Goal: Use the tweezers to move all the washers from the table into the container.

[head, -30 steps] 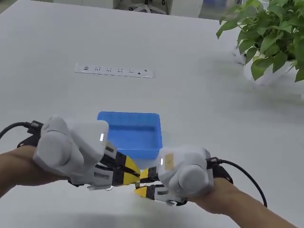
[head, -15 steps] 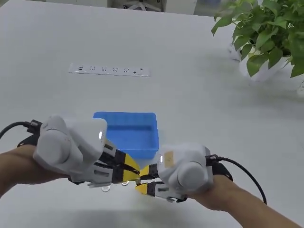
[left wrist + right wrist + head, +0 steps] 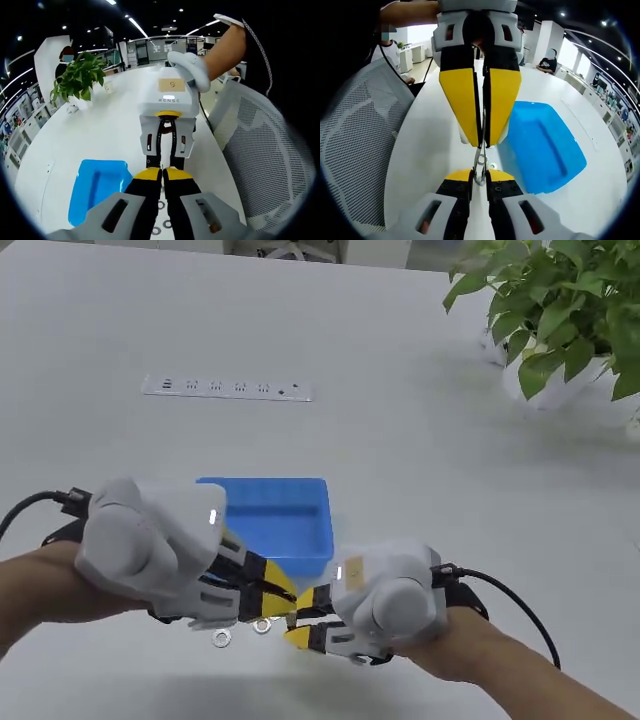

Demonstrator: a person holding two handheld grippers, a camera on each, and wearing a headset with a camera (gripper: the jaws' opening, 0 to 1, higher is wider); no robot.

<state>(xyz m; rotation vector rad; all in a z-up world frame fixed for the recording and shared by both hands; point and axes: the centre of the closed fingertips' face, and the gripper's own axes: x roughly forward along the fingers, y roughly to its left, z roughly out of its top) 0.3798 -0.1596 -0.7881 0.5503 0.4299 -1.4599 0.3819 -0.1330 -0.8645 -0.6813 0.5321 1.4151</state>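
At the near edge of the surface (image 3: 420, 440): the two tools meet nose to nose, just on the near side of the container (image 3: 270, 483).
Left side: the left hand-held gripper (image 3: 162, 174) has its yellow pads pressed together. In the right gripper view one end of the tweezers (image 3: 479, 162) runs in between them, so it pinches that end.
Right side: the right hand-held gripper (image 3: 479, 177) is drawn tight on the other end of the tweezers, with the thin metal legs between its tips.
Tweezers position: held off the surface between the two tools, not at any washer.
Loose washers (image 3: 221, 639): flat on the surface under and just left of the tools, near the container's near wall. A second one (image 3: 262, 625) lies beside the first, and the left gripper view shows a few.
Container state: blue and open. The part of its interior that shows holds no washer.
Progress (judgement): early. Nothing is transferred, and the hold on the tweezers looks like it is being sorted out between the two tools.
Left to do (judgement): every visible washer remains to be picked up and dropped in.
Far side: power strip (image 3: 225, 388) on the left and plant (image 3: 560, 300) on the right, both well apart from the work.
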